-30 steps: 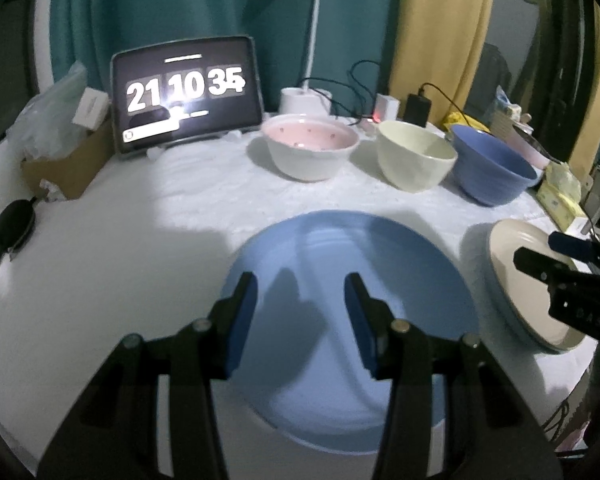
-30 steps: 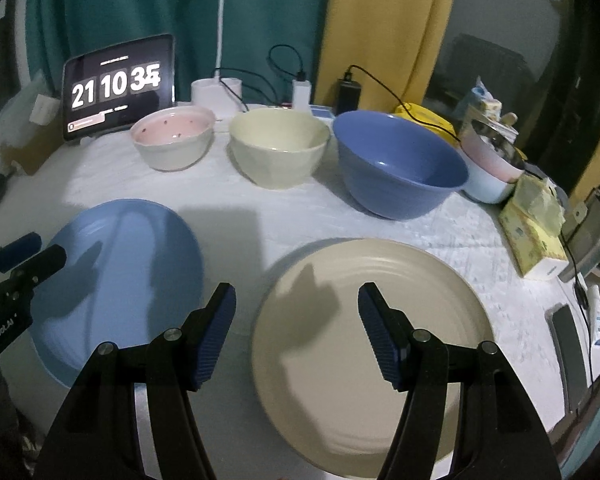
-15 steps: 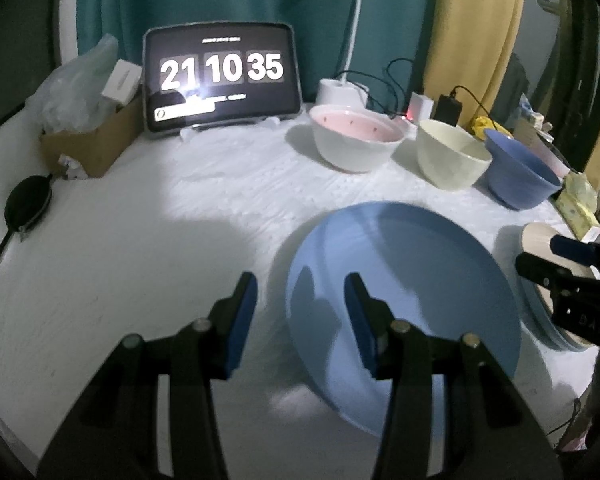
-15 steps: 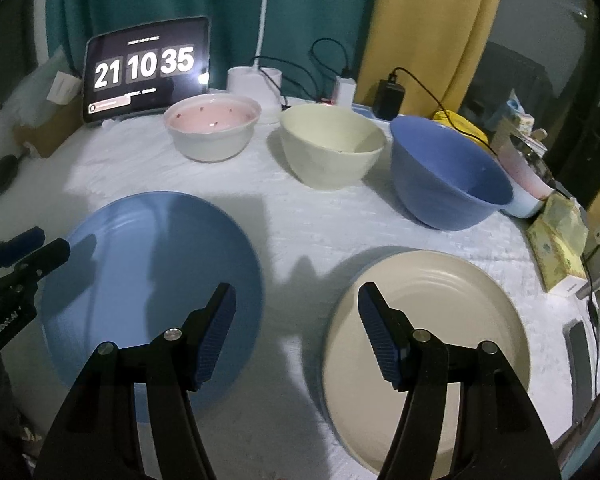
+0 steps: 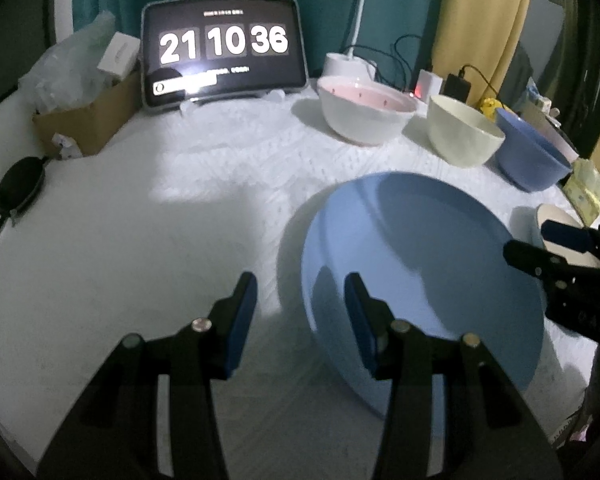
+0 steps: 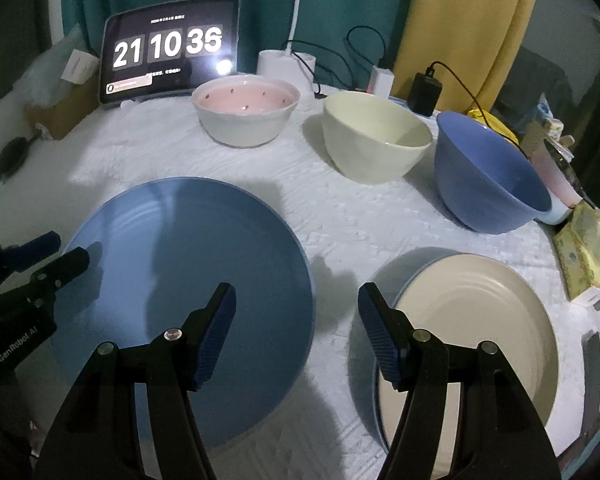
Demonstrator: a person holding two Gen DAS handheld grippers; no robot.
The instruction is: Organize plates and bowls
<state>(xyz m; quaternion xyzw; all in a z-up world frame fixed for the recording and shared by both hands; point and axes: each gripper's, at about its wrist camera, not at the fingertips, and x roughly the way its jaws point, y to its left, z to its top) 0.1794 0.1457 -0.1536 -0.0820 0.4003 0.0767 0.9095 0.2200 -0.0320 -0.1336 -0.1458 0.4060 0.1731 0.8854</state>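
Blue plate flat on worktop, cream plate right of it. Left claw, right claw both agape, empty. Risk: thin rim slips pinch, plate scrapes cloth, knocks cream plate.

The tablet clock behind the pink bowl reads 21 10 36 (smaller lines unreadable); the left gripper beside the bowl's view bears "GenRobot.AI".
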